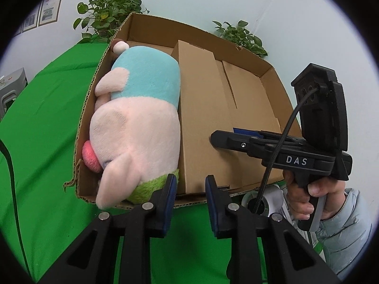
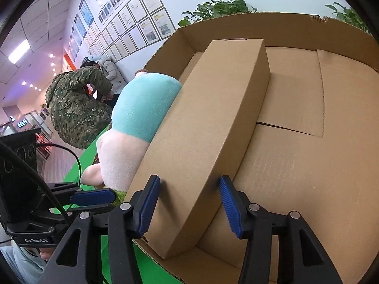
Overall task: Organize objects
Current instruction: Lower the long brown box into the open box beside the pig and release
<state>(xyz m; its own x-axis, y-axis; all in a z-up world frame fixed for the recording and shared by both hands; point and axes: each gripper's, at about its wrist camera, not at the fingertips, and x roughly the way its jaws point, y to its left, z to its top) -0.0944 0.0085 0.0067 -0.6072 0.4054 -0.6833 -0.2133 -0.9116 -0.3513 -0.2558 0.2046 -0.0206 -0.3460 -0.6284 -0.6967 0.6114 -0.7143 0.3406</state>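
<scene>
A large open cardboard box sits on the green table. A pink and blue plush pig lies along its left side, its ear over the front rim. A long closed carton lies next to it inside the box. My left gripper is open and empty at the box's front rim, beside the pig's head. My right gripper is open, its jaws either side of the long carton's near end without touching it. It also shows in the left wrist view. The pig shows left of the carton.
Potted plants stand behind the box. A white object lies on the table by the box's front right corner. A black cable runs across the cloth at left. A person in camouflage bends over in the background.
</scene>
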